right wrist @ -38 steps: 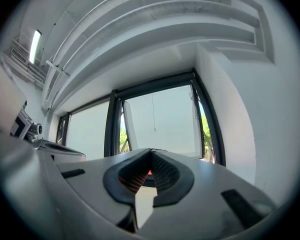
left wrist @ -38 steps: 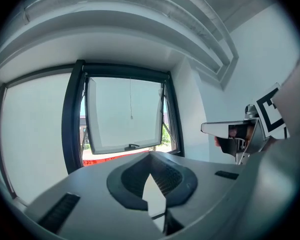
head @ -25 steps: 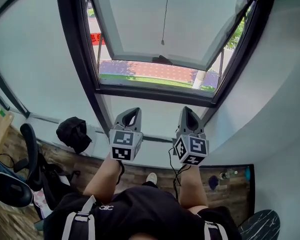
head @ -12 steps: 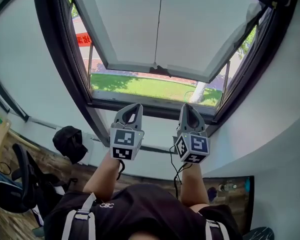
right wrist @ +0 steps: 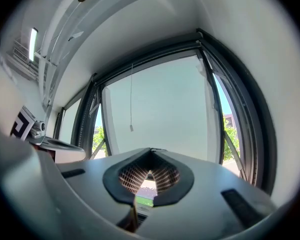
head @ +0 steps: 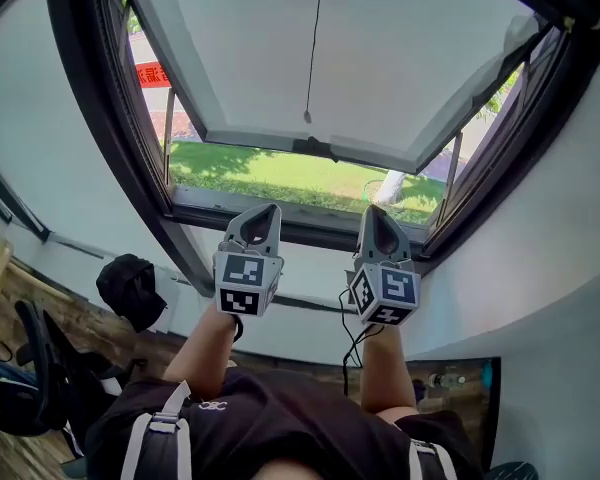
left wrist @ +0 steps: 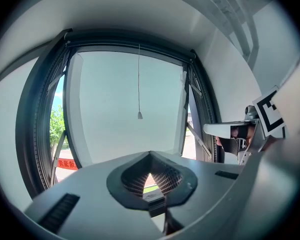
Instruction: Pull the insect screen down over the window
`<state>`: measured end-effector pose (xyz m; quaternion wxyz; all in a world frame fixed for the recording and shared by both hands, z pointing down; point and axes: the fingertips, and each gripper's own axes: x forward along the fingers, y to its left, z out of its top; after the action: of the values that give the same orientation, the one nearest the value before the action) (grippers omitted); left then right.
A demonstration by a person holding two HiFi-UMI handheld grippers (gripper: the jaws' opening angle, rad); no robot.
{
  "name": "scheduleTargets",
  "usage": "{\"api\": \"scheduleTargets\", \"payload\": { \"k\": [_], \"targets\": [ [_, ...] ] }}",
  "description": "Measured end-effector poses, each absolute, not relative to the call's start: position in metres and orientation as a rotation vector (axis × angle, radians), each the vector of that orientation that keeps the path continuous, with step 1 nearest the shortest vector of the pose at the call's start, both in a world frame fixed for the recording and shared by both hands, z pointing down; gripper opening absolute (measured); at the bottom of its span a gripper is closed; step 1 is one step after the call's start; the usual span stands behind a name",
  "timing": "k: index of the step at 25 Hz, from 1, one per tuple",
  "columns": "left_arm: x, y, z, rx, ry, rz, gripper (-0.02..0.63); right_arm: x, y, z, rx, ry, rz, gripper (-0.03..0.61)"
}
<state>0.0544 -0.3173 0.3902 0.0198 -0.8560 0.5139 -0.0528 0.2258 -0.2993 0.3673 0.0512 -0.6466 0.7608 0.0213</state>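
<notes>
Over the window frame (head: 88, 98): insect screen (head: 410, 68) covered the upper part; its bottom bar (head: 250, 140) lay above an open strip showing grass (head: 270, 173).
Pull cord (head: 314, 38): hung down the screen's middle, apart from both tongs.
Left tongs (head: 264, 209): jaws closed together, holding nothing, below the sill.
Right tongs (head: 375, 211): jaws likewise closed and empty, beside the left.

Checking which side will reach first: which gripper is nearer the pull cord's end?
Left. The left gripper sits below the pull cord's end, only slightly to its left; the right gripper sits below and farther off to its right.
</notes>
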Motion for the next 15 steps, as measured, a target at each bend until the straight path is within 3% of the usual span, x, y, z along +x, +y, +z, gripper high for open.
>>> {"api": "scheduleTargets", "payload": {
  "k": [6,15],
  "targets": [
    [0.054,-0.329,0.396,-2.692,1.482,-0.195,0.013,0.216,-0.299,0.374,-2.033,2.275,0.104,0.005],
    [0.029,-0.35,0.382,-2.432,1.319,-0.352,0.014,0.206,-0.305,0.359,-2.392,2.328,0.678,0.005]
  ]
}}
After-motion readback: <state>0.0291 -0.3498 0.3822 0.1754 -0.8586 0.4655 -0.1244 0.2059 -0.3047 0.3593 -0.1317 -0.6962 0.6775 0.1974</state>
